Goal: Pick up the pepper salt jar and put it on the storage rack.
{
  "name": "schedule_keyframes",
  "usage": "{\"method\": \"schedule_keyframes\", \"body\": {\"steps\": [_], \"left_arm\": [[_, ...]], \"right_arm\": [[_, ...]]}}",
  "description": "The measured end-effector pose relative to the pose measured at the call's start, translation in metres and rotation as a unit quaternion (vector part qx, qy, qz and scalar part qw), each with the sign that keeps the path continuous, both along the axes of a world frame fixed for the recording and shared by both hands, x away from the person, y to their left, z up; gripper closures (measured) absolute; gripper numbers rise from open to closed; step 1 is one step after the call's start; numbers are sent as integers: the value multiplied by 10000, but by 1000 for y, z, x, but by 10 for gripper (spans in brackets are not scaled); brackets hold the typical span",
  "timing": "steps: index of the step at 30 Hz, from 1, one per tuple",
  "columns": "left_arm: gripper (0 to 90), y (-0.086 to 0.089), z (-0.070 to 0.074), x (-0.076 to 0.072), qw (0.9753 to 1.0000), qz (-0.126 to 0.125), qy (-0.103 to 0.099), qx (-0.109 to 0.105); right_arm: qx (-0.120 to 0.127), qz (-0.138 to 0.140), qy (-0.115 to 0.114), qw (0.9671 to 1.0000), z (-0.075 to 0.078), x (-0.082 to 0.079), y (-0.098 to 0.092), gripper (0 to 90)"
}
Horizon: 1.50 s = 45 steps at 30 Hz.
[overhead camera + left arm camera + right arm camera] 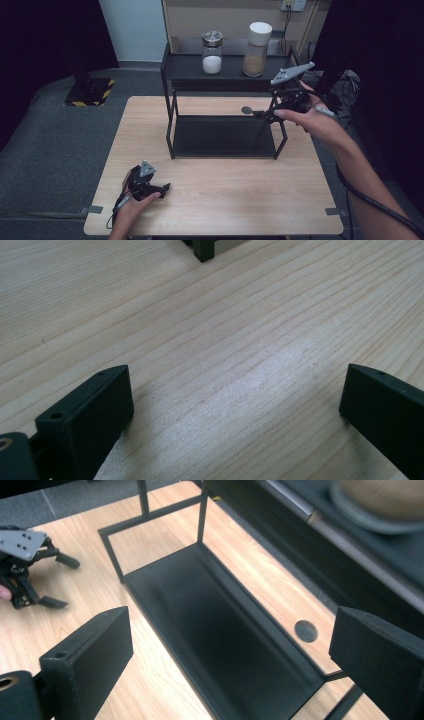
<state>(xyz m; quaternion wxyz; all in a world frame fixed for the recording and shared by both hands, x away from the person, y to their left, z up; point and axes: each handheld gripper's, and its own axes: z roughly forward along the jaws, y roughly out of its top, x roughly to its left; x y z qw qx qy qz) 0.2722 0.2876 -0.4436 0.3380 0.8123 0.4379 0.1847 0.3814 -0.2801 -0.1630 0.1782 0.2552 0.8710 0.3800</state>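
A black metal two-tier rack (225, 135) stands on the light wooden tabletop (215, 200), toward its far half. Thin square legs carry a flat matte lower tray sitting just above the wood and an upper shelf (190, 65) of the same dark metal. In the right gripper view the lower tray (215, 630) reads as a long shallow trough with low walls, bare inside.

On the upper shelf stand two jars, close together but apart: a clear glass jar with a silver lid and white powder (212, 52) at about 11 o'clock from the rack's middle, and a taller clear jar with a white cap and tan grains (256, 49) at about 1 o'clock.

The right gripper (267, 112) hangs in the air at the rack's right end, roughly 3 o'clock from the tray's middle, below the upper shelf's edge. Its jaws stand wide apart and hold nothing; in its own view they frame the lower tray without touching it. A small dark round disc (306, 630) lies on the wood just beyond the tray's far wall.

The left gripper (162, 190) rests low over the tabletop's near left part, about 7 o'clock from the rack and well apart from it. Its jaws are also spread wide, over bare wood grain, gripping nothing; one rack foot (203, 250) shows ahead.
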Motion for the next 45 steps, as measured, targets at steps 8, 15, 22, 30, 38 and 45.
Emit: {"method": "schedule_keyframes", "body": {"steps": [8, 15, 22, 30, 38, 45], "left_arm": [[0, 0, 0, 0, 10000, 0, 0, 0], [0, 0, 0, 0, 10000, 0, 0, 1], [0, 0, 0, 0, 10000, 0, 0, 1], [0, 0, 0, 0, 10000, 0, -1, 1], [0, 0, 0, 0, 10000, 4, -3, -5], [0, 0, 0, 0, 10000, 5, -3, 2]], "right_arm": [[-101, 62, 173, 9998, -30, -2, 4, 43], [-159, 60, 347, 9993, -60, -1, 5, 45], [-55, 13, 416, 9991, -83, -2, 1, 46], [78, -72, 521, 9986, -113, -5, -7, 46], [116, -145, 602, 9980, -140, -10, -12, 47], [280, -188, 644, 9974, -168, -19, -20, 47]]}}
